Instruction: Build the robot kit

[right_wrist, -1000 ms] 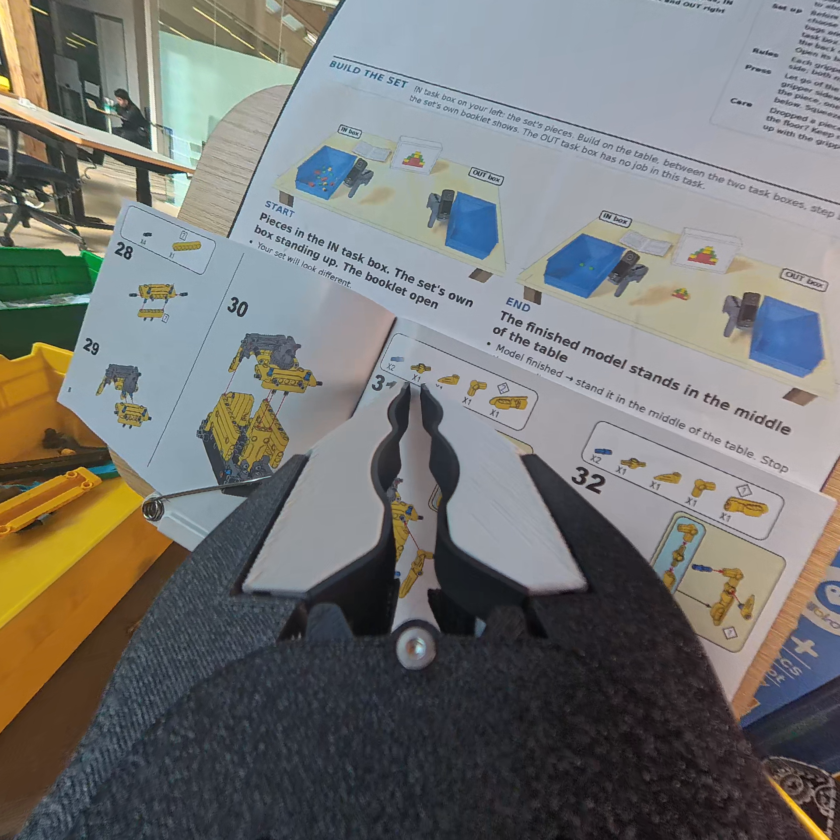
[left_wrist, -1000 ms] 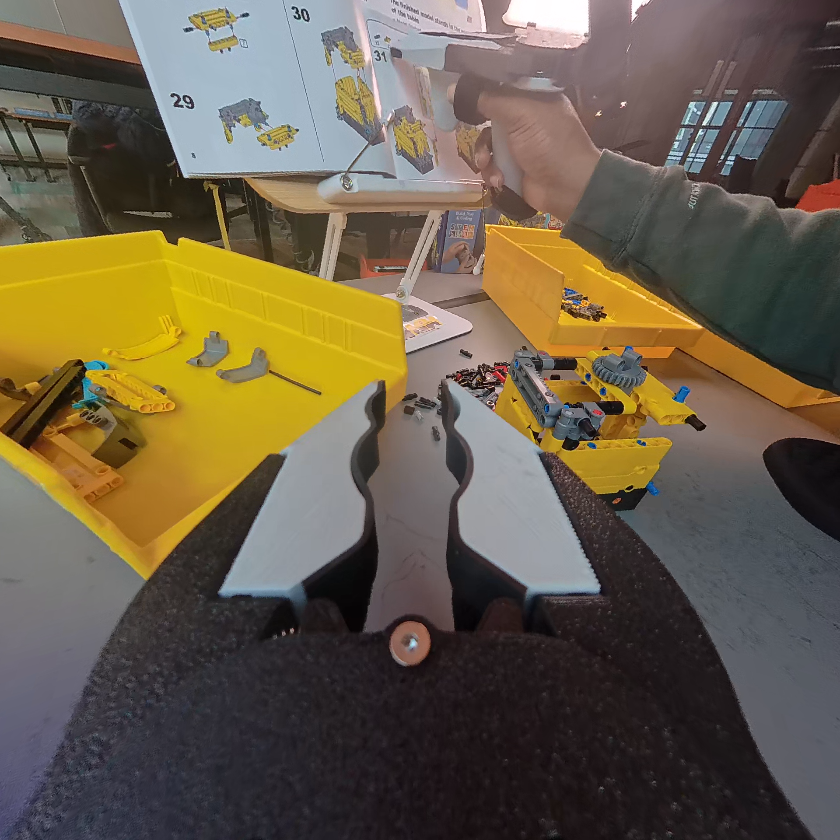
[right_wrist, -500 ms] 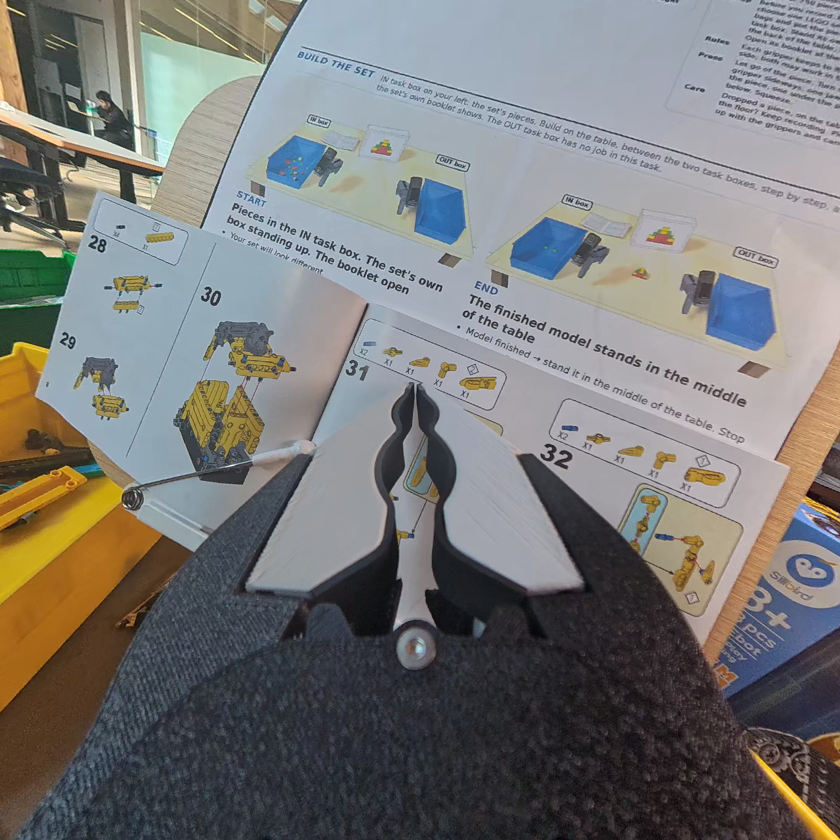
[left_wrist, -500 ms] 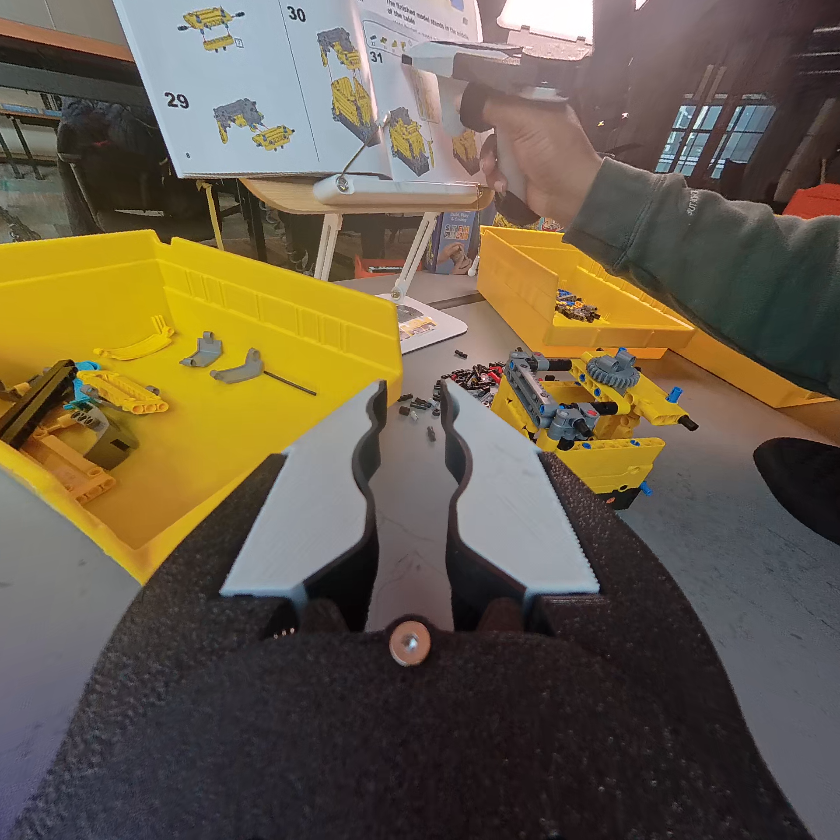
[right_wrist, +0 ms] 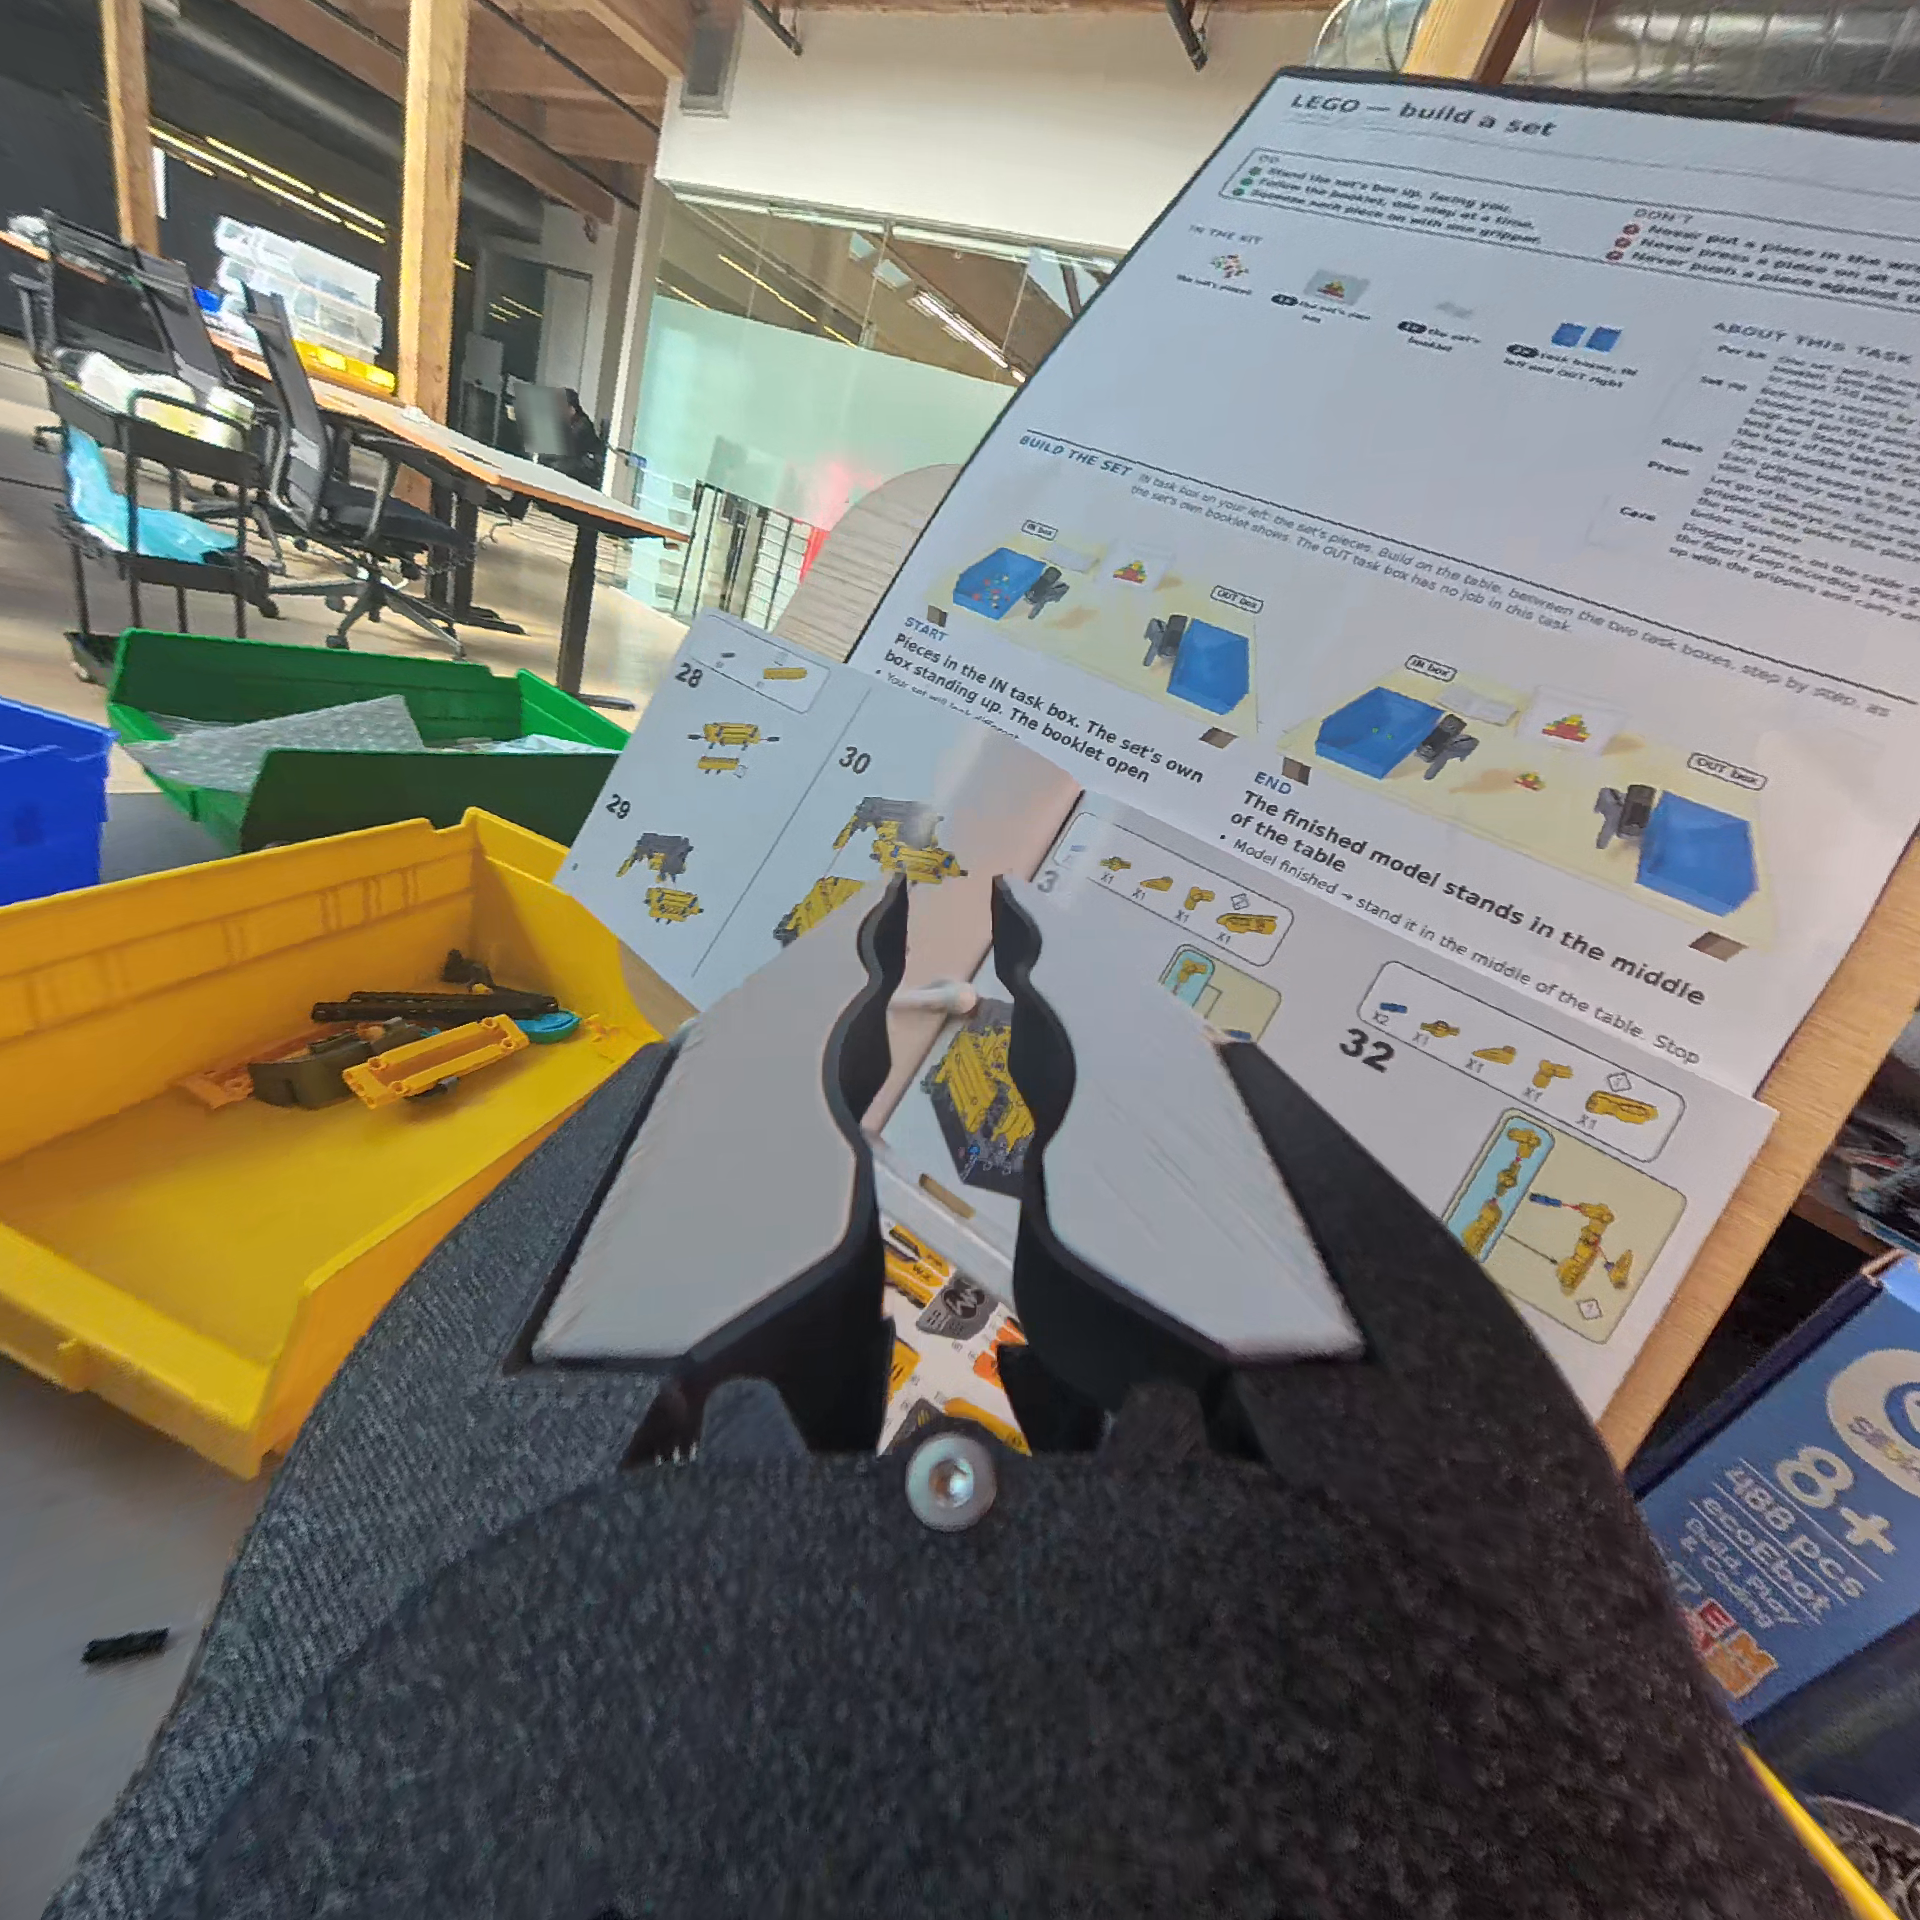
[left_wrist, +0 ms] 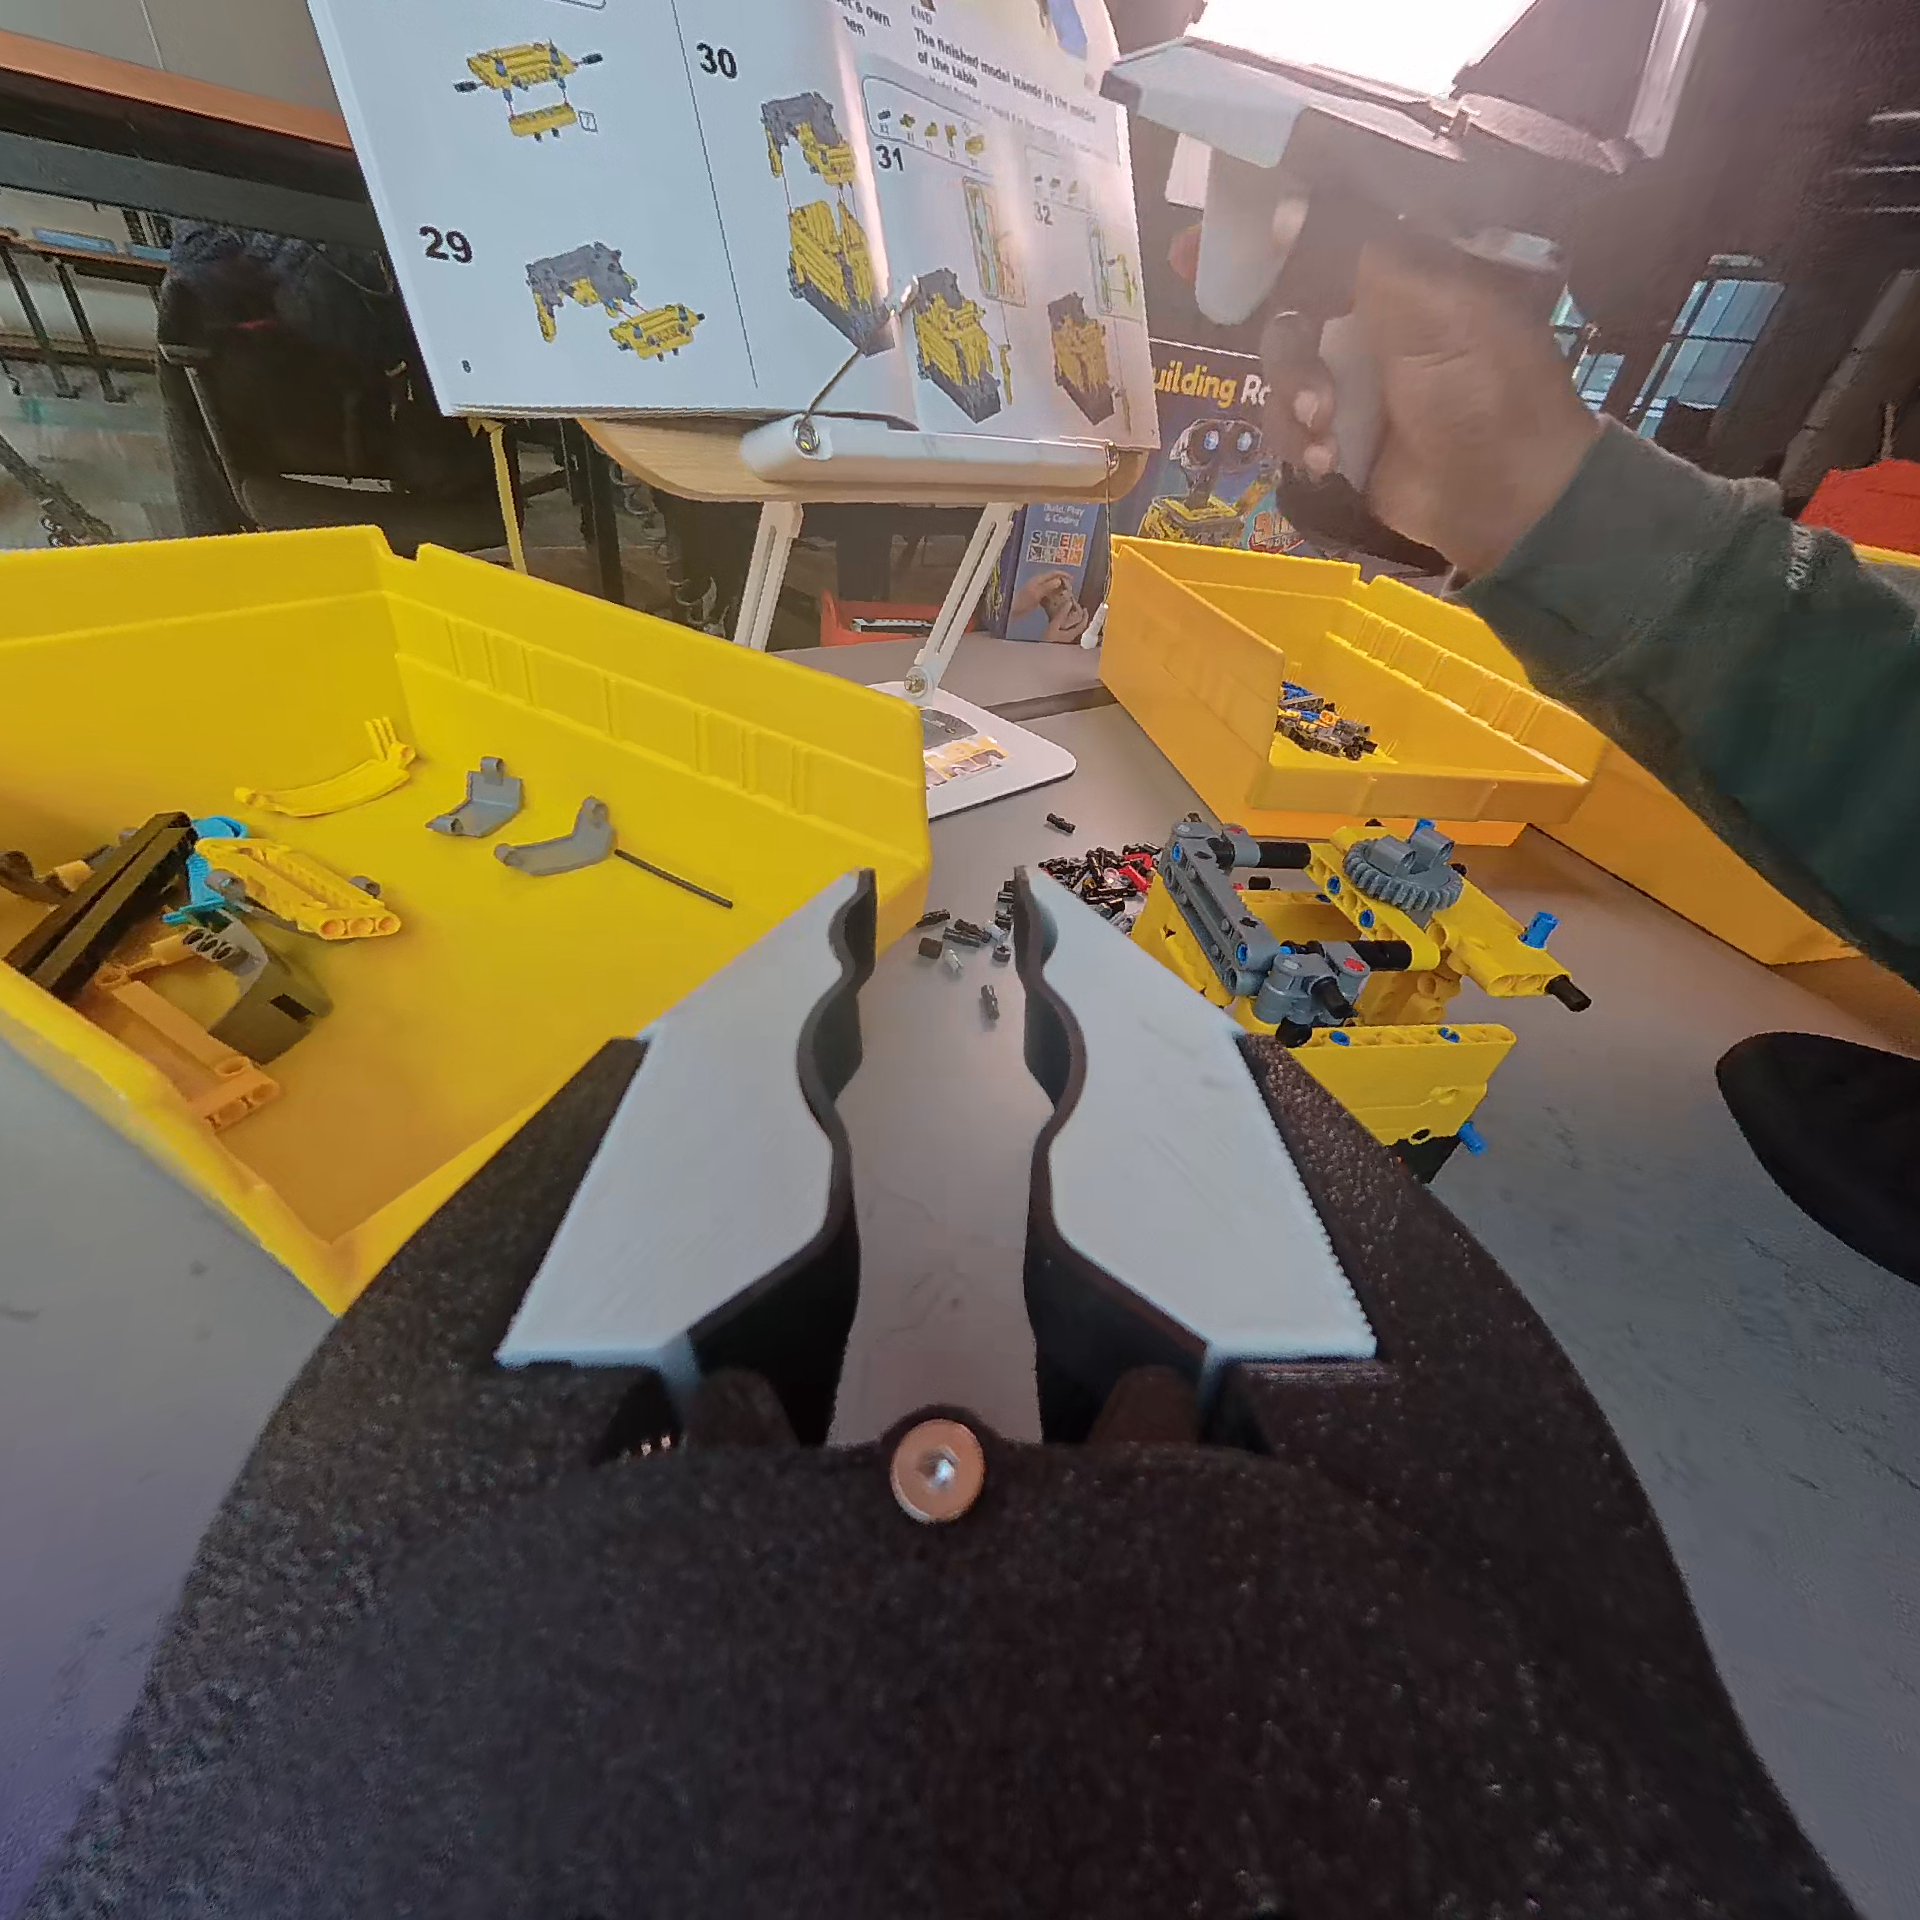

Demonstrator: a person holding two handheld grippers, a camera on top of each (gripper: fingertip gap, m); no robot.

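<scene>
- The grey fingers [left_wrist: 727,1122] of the left gripper [left_wrist: 940,894] are spread apart with nothing between them. They hang low over the grey table top [left_wrist: 1621,1351].
- On its left sits a big yellow plastic bin [left_wrist: 665,727] with loose yellow, grey and black toy pieces inside.
- Ahead lie small black pins [left_wrist: 1091,868] on the table.
- On its right, very near, stands a half-built yellow and grey toy brick model [left_wrist: 1361,966].
- The right gripper [right_wrist: 948,899] is held up in a hand [left_wrist: 1423,416], fingers a little apart and holding nothing.
- It points at a white paper building booklet [right_wrist: 1299,1049] propped on a wooden stand [right_wrist: 1829,1122], close to the page. I can't tell if it touches.
</scene>
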